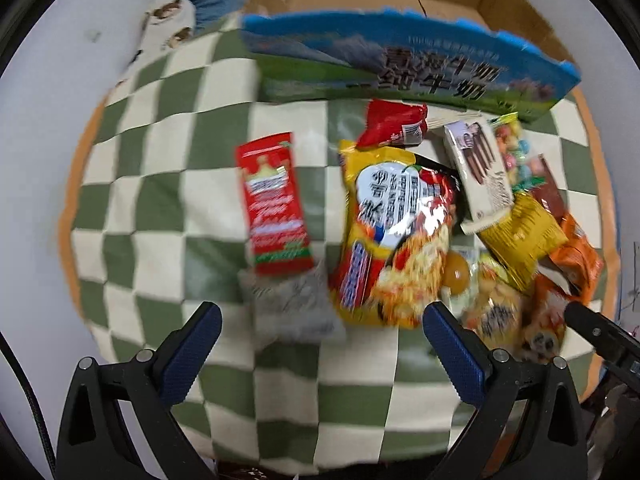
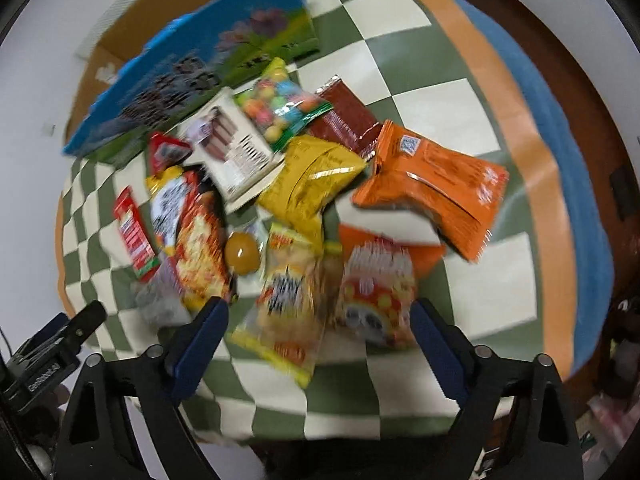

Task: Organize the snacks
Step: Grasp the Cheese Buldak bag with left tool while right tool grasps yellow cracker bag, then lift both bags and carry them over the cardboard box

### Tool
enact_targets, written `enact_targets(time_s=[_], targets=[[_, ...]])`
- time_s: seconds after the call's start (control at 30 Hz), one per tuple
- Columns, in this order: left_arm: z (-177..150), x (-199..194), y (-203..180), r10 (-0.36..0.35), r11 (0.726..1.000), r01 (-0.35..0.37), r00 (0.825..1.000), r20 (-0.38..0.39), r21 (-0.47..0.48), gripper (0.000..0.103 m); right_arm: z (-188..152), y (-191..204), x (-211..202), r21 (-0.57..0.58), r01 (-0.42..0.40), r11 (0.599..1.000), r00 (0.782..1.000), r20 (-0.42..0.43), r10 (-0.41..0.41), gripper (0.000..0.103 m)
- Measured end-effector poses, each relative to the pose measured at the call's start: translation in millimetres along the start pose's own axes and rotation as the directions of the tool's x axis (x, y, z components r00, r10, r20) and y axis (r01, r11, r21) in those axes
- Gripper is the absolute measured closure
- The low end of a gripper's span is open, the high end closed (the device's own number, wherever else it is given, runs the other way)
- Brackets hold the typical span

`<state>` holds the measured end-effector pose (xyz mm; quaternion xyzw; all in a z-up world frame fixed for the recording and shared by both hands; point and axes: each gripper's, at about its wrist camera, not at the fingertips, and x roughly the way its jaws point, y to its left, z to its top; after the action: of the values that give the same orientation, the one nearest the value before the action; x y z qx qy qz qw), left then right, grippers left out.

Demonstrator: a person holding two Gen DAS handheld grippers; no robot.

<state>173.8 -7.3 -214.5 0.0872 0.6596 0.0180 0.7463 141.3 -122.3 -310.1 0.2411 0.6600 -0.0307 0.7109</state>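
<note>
L gripper [image 1: 322, 332] fingers spread wide, empty, above grey packet [image 1: 296, 308]; R gripper [image 2: 320, 328] same, prob. clear of snack pile [image 2: 304, 200].

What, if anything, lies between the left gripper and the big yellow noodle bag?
Nothing visible. The left gripper hangs open above the checked cloth, and the yellow noodle bag lies just ahead of its fingertips; a grey packet sits beside the bag, not across it.

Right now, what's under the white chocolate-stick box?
The white chocolate-stick box lies tilted on the pile, its lower end over the yellow bag and its upper end near the candy-ball bag. Whatever else it covers is hidden.
</note>
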Motion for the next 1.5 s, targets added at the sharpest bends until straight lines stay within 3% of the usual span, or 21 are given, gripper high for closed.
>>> enact_targets(time_s=[0.2, 0.4, 0.43, 0.5, 0.63, 0.83, 0.93, 1.13, 1.23, 1.33, 1.43, 1.5], targets=[[39, 61, -27, -0.024, 0.996, 0.032, 0.995, -0.094, 0.080, 0.000, 26, 7, 11, 0.044, -0.026, 0.999, 0.999, -0.023, 0.027, 0.013], [50, 94, -56, -0.048, 0.981, 0.074, 0.988, -0.145, 0.178, 0.000, 9, 16, 30, 0.045, -0.038, 0.998, 0.993, -0.110, 0.043, 0.018], [51, 98, -59, -0.045, 0.980, 0.071, 0.989, -0.142, 0.186, 0.006, 7, 15, 32, 0.053, -0.038, 0.998, 0.992, -0.117, 0.044, 0.019], [53, 101, -61, -0.085, 0.979, 0.108, 0.987, -0.140, 0.170, 0.022, 3, 13, 36, 0.061, -0.030, 0.998, 0.991, -0.125, 0.038, 0.021], [50, 99, -54, -0.107, 0.983, 0.122, 0.987, -0.116, 0.137, 0.027, -4, 16, 51, 0.066, -0.027, 0.997, 0.986, -0.161, 0.037, 0.026], [6, 96, -22, -0.089, 0.991, 0.104, 0.981, -0.174, 0.080, 0.028, -6, 24, 76, 0.075, -0.037, 0.997, 0.975, -0.217, 0.053, 0.028], [-7, 106, -12, -0.101, 0.992, 0.115, 0.975, -0.200, 0.057, 0.028, -6, 24, 89, 0.081, 0.009, 0.997, 0.977, -0.214, 0.008, 0.028], [2, 143, -15, -0.135, 0.987, 0.150, 0.967, -0.218, 0.053, 0.018, 3, 25, 111, 0.081, 0.074, 0.994, 0.976, -0.211, -0.056, 0.034], [7, 159, -12, -0.158, 0.984, 0.171, 0.959, -0.237, 0.039, 0.016, 7, 34, 120, 0.017, 0.108, 0.994, 0.973, -0.209, -0.102, 0.042], [9, 167, -5, -0.178, 0.981, 0.191, 0.953, -0.244, 0.029, 0.016, 8, 50, 119, -0.160, 0.138, 0.977, 0.963, -0.208, -0.170, 0.049], [7, 174, -3, -0.183, 0.980, 0.196, 0.952, -0.246, 0.030, 0.016, 7, 63, 117, -0.351, 0.165, 0.922, 0.949, -0.198, -0.245, 0.052], [5, 172, -3, -0.188, 0.979, 0.201, 0.949, -0.255, 0.028, 0.016, 4, 70, 115, -0.467, 0.186, 0.865, 0.941, -0.170, -0.294, 0.052]])
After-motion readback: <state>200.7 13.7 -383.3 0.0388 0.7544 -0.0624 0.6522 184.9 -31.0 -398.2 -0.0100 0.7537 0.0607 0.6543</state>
